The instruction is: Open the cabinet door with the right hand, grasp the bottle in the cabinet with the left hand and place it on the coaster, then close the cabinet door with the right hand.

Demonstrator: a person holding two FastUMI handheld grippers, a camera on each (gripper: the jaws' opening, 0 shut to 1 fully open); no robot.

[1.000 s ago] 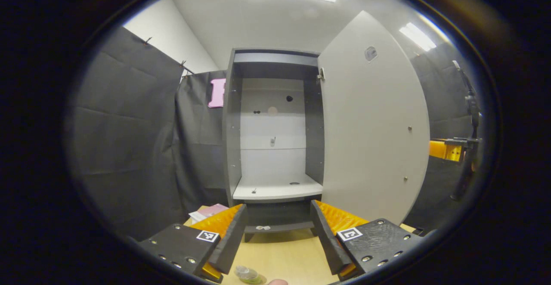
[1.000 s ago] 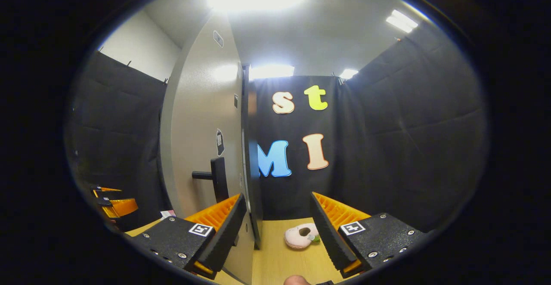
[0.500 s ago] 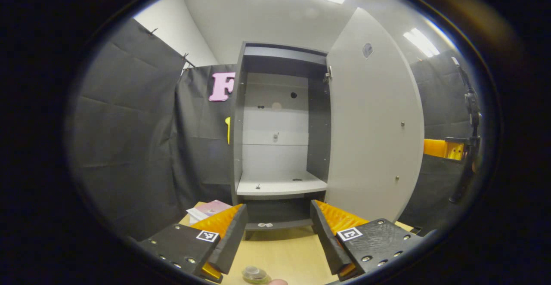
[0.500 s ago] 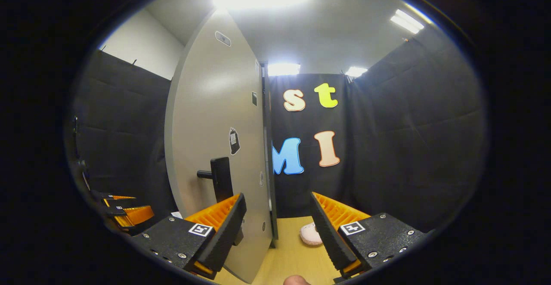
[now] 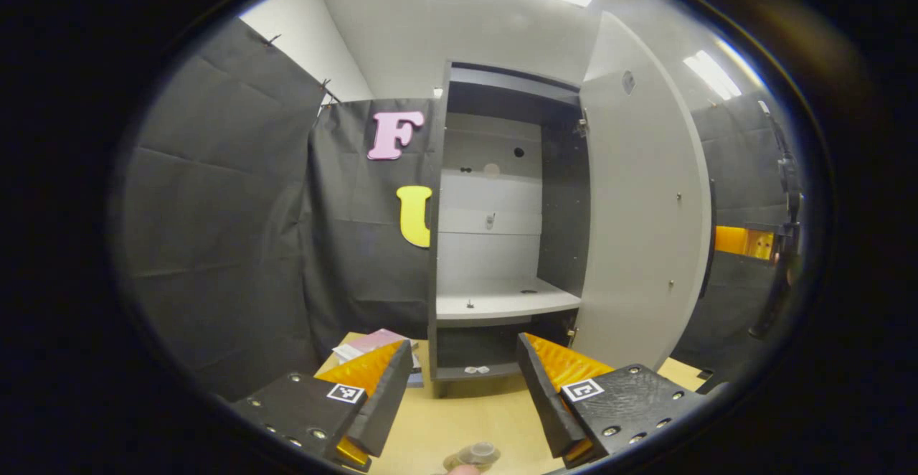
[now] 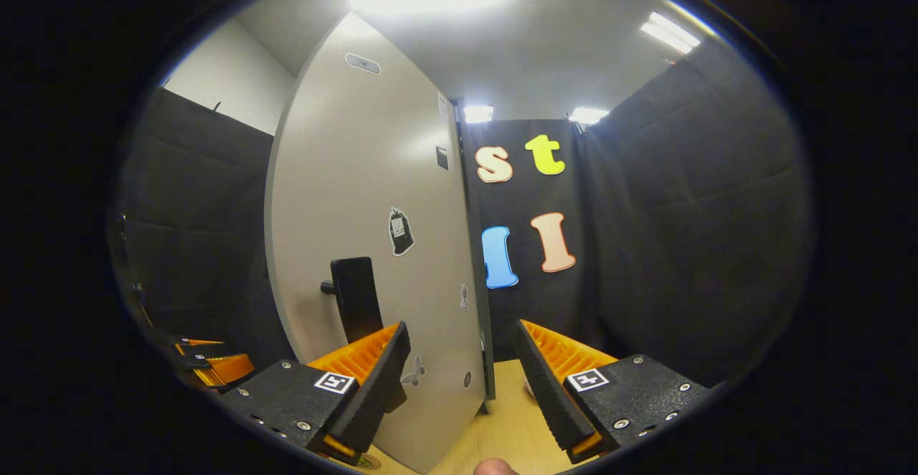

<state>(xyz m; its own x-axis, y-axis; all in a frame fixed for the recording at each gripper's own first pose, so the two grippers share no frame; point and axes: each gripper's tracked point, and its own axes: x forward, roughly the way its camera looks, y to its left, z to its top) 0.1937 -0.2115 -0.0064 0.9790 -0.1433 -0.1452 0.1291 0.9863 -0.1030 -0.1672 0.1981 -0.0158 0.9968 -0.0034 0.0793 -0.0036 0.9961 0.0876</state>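
Observation:
The grey cabinet (image 5: pixel 502 195) stands with its door (image 5: pixel 638 245) partly swung out to the right, and its white shelf (image 5: pixel 502 304) is bare. My left gripper (image 5: pixel 465 397) is open above the wooden table, well short of the cabinet. A clear bottle's top (image 5: pixel 475 454) pokes up at the bottom edge between its fingers. In the right gripper view the door's outer face (image 6: pixel 373 231) carries stickers and a dark handle (image 6: pixel 355 295). My right gripper (image 6: pixel 462 383) is open, its left finger just in front of the handle's lower end; whether they touch I cannot tell.
Pink and white papers (image 5: pixel 369 344) lie on the table left of the cabinet's foot. The right gripper (image 5: pixel 746 242) shows beyond the door's edge. The left gripper (image 6: pixel 208 364) shows low on the left, past the door. Black cloth walls close in all round.
The door has swung toward the cabinet, with my right gripper following its outer face. My left gripper has drifted left, so the cabinet sits further right. The door now hides the plush toy.

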